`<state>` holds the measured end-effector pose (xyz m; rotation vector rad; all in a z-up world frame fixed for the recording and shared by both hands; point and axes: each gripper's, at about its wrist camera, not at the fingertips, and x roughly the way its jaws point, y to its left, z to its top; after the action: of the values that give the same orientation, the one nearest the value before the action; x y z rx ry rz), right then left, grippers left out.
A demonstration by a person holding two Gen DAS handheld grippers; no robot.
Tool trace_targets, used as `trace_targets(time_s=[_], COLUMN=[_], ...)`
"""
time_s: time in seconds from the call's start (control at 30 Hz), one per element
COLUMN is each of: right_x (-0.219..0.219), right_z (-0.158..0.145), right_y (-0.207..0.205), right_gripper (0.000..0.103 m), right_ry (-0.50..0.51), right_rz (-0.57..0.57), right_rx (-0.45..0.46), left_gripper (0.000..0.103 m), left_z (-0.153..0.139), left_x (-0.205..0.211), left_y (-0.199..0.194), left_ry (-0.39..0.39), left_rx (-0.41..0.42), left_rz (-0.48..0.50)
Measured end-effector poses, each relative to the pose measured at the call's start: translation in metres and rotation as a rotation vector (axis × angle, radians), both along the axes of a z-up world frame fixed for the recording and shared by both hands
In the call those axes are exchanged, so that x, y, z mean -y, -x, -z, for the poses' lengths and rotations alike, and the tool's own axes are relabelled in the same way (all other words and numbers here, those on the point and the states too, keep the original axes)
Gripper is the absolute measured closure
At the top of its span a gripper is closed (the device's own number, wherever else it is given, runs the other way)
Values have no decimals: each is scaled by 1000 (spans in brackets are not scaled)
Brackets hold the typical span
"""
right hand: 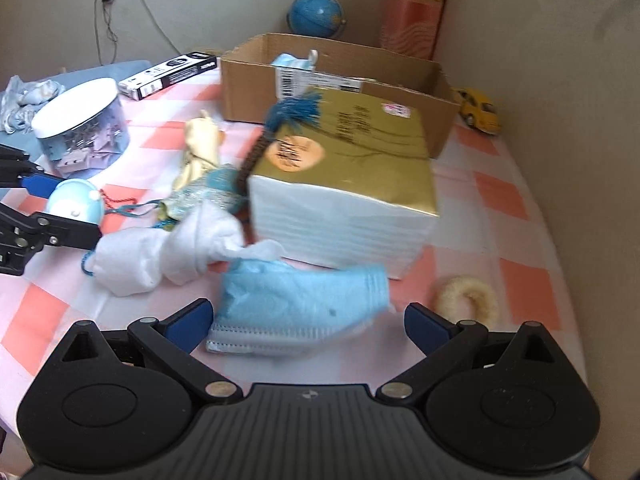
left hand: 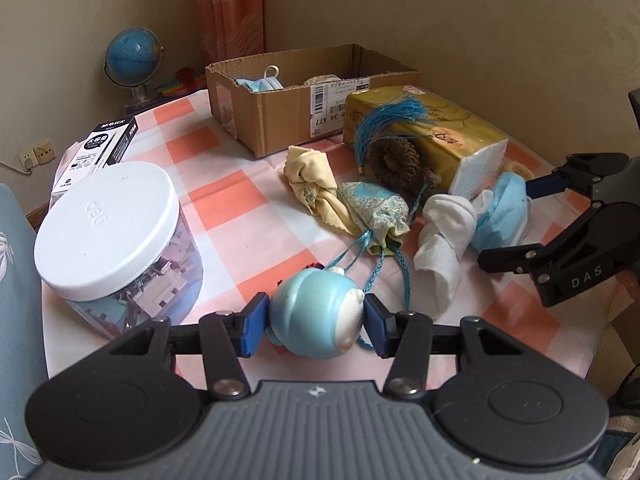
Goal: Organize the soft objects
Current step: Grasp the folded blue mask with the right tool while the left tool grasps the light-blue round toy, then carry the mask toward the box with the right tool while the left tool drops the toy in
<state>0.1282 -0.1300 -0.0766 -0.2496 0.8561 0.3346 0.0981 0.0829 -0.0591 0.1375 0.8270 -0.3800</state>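
Observation:
My left gripper point(left hand: 316, 322) is shut on a pale blue squishy toy point(left hand: 316, 316), low over the checked tablecloth; the toy also shows in the right wrist view point(right hand: 76, 200). My right gripper point(right hand: 308, 326) is open, its pads on either side of a blue face mask point(right hand: 300, 304) lying on the cloth; the mask also shows in the left wrist view point(left hand: 502, 216). A white sock point(right hand: 168, 248), a patterned pouch point(left hand: 376, 208), a yellow cloth point(left hand: 310, 180) and a blue tassel point(left hand: 384, 124) lie between the grippers. A cardboard box point(left hand: 280, 112) at the back holds another mask point(left hand: 260, 82).
A gold tissue pack point(right hand: 348, 176) lies in front of the box. A clear jar with white lid point(left hand: 108, 236) and a black-and-white carton point(left hand: 100, 148) stand at the left. A cream scrunchie point(right hand: 468, 300) lies right of the mask. A globe point(left hand: 134, 56) and yellow toy car point(right hand: 480, 110) sit by the walls.

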Motion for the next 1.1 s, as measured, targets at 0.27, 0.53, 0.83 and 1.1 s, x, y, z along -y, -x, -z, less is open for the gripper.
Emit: trace_targets(time_s=[0.27, 0.53, 0.83, 1.1], right_x=[-11, -5, 13, 27], right_z=[-6, -9, -32, -50], right_y=[3, 6, 19, 31], right_gripper=[4, 31, 31, 31], right_ry=[-8, 2, -30, -57], right_rz=[-24, -37, -53, -60], right_rx=[18, -7, 25, 63], left_gripper=[54, 56, 57, 57], left_z=[-2, -7, -30, -59], left_x=[4, 4, 5, 14], left_y=[0, 0, 9, 8], left_ry=[-17, -17, -28, -29], left_rx=[-3, -23, -14, 25], left_rz=[8, 28, 52, 92])
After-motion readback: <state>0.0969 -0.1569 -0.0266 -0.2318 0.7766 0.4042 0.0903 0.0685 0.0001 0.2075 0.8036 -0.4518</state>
